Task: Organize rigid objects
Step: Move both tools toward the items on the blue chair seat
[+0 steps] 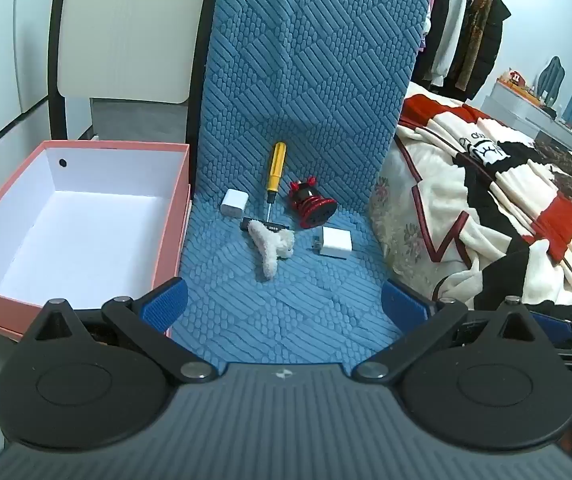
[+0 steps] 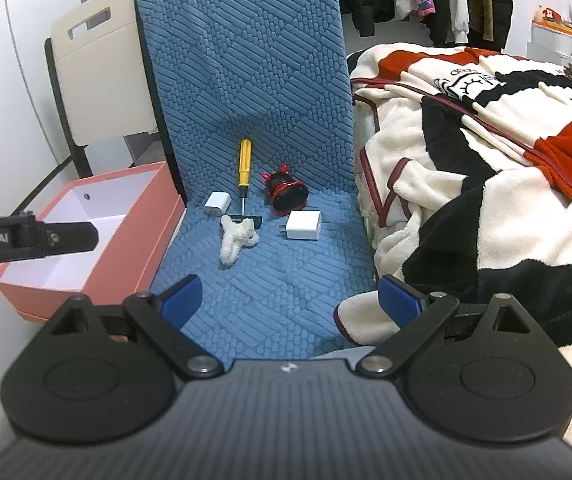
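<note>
Nothing packed yet: left gripper (image 1: pixel 284 300) and right gripper (image 2: pixel 289 296) hover wide open and empty before the chair seat's yellow screwdriver (image 1: pixel 275 172), chargers, red toy; next, grasp one for the empty pink box (image 1: pixel 166 240).
</note>
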